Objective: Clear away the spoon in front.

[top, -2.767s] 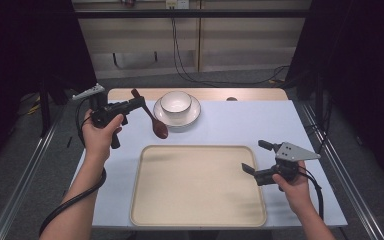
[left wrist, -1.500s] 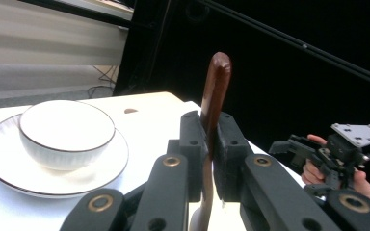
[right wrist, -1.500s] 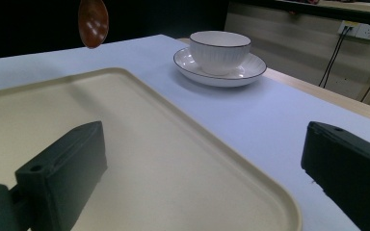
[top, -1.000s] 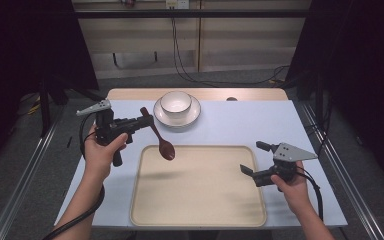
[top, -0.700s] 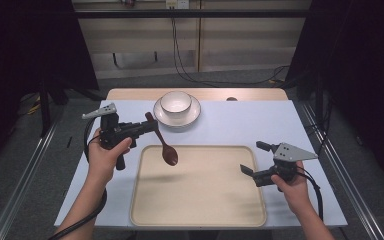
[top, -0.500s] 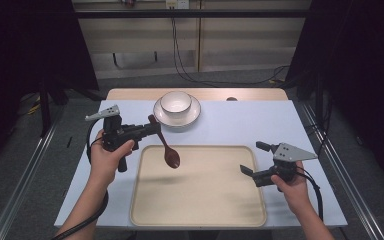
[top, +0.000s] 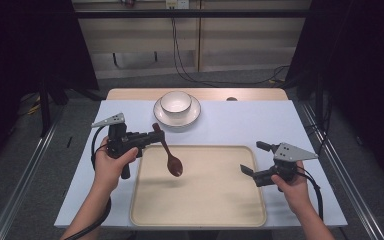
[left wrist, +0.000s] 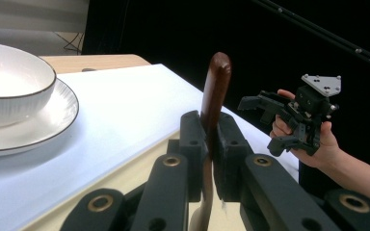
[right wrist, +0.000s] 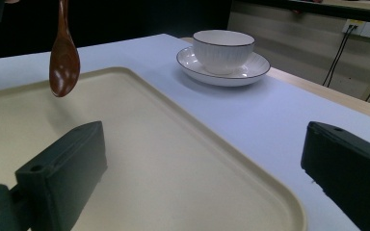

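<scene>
My left gripper (top: 156,136) is shut on the handle of a dark brown wooden spoon (top: 170,157). The spoon's bowl hangs above the left part of the beige tray (top: 200,202). In the left gripper view the handle (left wrist: 215,91) sticks up between the closed jaws. In the right gripper view the spoon's bowl (right wrist: 63,60) hangs over the tray (right wrist: 183,159) at the upper left. My right gripper (top: 246,170) stands open at the tray's right edge, nothing between its jaws. A white bowl (top: 175,102) sits on a white plate (top: 192,116) behind the tray.
The tray lies on a pale blue table top (top: 260,125), with a wooden strip (top: 255,94) along the far edge. Metal rails run beside the table on both sides. Cables hang at the back wall.
My left gripper has carried the spoon from beside the plate toward me and down, so its bowl now hangs over the tray's left part. The right gripper has kept still.
</scene>
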Demonstrator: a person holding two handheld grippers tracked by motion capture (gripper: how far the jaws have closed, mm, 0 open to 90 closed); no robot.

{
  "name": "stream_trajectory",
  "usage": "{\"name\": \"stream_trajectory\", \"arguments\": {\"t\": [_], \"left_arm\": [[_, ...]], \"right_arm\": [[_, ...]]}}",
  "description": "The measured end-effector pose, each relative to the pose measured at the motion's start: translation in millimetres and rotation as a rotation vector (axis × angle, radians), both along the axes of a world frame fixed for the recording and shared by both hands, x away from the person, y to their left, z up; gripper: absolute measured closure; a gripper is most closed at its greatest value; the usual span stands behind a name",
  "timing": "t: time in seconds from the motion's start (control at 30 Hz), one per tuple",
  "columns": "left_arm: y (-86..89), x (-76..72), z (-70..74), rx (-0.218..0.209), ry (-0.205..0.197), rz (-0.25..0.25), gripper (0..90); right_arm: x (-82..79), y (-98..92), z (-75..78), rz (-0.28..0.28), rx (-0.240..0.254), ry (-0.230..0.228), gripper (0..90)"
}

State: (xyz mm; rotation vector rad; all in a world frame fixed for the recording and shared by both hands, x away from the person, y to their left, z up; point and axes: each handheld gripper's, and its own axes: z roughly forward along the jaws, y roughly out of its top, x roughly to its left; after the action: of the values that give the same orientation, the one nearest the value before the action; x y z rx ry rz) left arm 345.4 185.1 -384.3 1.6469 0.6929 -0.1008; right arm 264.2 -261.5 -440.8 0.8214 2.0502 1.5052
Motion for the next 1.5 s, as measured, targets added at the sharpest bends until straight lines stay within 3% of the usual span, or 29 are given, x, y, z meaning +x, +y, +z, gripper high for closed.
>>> {"name": "stream_trajectory", "arguments": {"t": [0.9, 1.07, 1.5], "left_arm": [[-10.9, -13.9, -18.7, 0.026, 0.024, -0.046, 84.0], [-10.9, -15.1, -20.9, 0.008, 0.039, -0.047, 84.0], [-11.6, -19.7, -26.6, 0.013, 0.051, -0.068, 84.0]], "right_arm": [[-0.8, 0.9, 0.0, 0.006, -0.007, 0.007, 1.9], [-0.1, 0.4, 0.0, 0.020, -0.011, 0.012, 1.8], [-0.3, 2.1, -0.1, 0.010, -0.015, 0.005, 1.9]]}}
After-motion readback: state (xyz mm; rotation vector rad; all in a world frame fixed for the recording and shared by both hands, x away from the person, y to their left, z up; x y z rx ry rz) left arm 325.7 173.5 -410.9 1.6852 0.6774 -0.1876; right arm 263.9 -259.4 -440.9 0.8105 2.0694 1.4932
